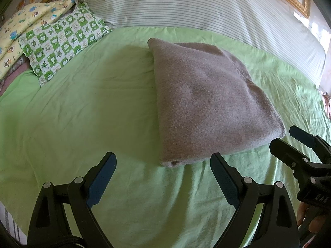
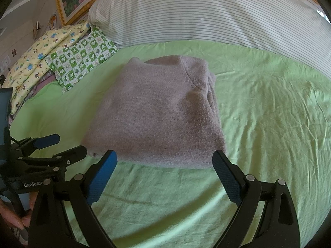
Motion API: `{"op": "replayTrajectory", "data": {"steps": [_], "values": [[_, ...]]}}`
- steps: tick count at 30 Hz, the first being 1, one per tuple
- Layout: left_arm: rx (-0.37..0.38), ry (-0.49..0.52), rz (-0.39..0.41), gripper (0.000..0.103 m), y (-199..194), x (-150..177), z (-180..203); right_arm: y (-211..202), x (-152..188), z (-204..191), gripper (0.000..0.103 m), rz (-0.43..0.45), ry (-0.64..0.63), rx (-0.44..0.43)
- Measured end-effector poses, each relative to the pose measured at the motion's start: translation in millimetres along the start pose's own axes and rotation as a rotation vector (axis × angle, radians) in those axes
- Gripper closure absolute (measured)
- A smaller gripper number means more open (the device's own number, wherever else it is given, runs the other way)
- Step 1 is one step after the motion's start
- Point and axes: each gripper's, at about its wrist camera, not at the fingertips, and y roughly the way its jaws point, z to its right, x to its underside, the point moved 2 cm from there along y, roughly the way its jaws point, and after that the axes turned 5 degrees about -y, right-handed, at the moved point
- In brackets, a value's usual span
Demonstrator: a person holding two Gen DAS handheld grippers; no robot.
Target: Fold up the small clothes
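Grey garment (image 2: 157,111), folded, on green sheet (image 2: 269,113) just ahead of you, your left gripper (image 1: 163,175) and right gripper (image 2: 164,173) both spread, empty.

White lettering "GenRobo", cut off at the right by a finger in front, printed on the black body of the left gripper (image 2: 49,146) as seen from the right wrist view. White letters "DAS", partly legible and running on out of sight, printed on the black body of the right gripper (image 1: 289,137) as seen from the left wrist view. No other legible text, numbers or signs; small pictures on the wall (image 2: 24,43) too small to read.
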Motion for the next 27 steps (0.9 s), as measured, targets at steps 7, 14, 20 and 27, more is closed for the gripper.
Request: {"op": "replayTrajectory", "data": {"steps": [7,14,20,27], "values": [[-0.004,0.001,-0.002,0.01,-0.6,-0.7,1.6,-1.6,-0.7,0.5,0.009,0.003,0.009,-0.003],[-0.01,0.003,-0.005,0.01,0.6,-1.7,1.6,-3.0,-0.5,0.2,0.009,0.007,0.012,0.001],[-0.025,0.017,0.009,0.01,-0.2,-2.5,2.0,-6.4,-0.3,-1.9,0.009,0.013,0.019,0.005],[-0.02,0.026,0.023,0.01,-2.2,-6.3,3.9,-7.4,-0.5,-2.5,0.009,0.013,0.021,0.005]]}}
